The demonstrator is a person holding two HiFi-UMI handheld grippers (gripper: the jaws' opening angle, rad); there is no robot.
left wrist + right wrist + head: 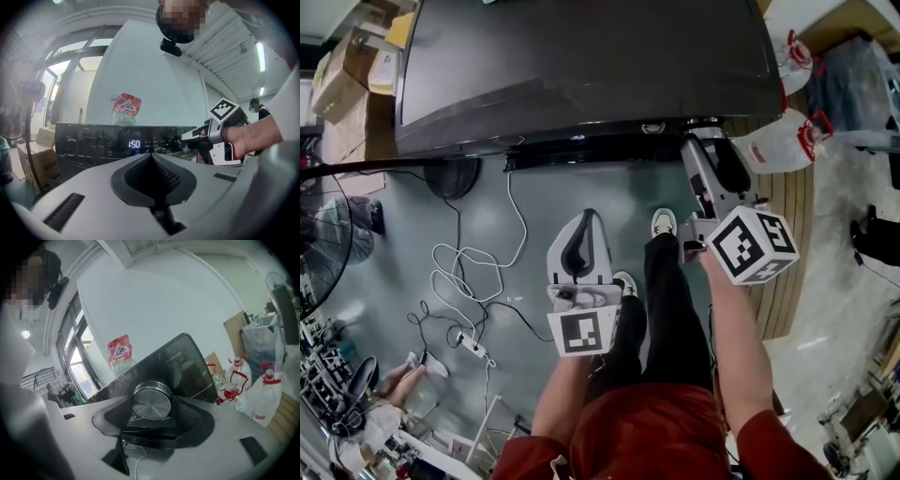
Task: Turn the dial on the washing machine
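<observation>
Closest up in the head view: red shirt (628,436), dark trousers, two bare forearms reaching out to left tongs (584,217) and right tongs (701,139). Beyond them, dark washing machine (581,66) filling the top of that view. Below it, grey floor with a tangle of white cables (478,267) and a power strip (472,345). Fan (321,246) at the left edge, cardboard boxes (342,75) at top left, clear bottles (780,141) with red handles to the machine's right, beside a wooden board (792,225).

Dial (152,401), a brushed-metal disc on the black control panel (187,366), plain only in the right gripper view. Hidden from the head view under the machine's overhanging front edge and behind the right tongs. Blocked likewise in the left gripper view by the right tongs (183,139) reaching in at the panel's right end. Lit display (134,144) reading 1:50, seen only from the left gripper view. Red detergent pouch (126,108) on the machine's top, in both gripper views.

Left tongs (151,157) clenched tip to tip, empty, held back from the machine above the floor. Right tongs spread wide and grasping the dial, one pad on each side of its rim.
</observation>
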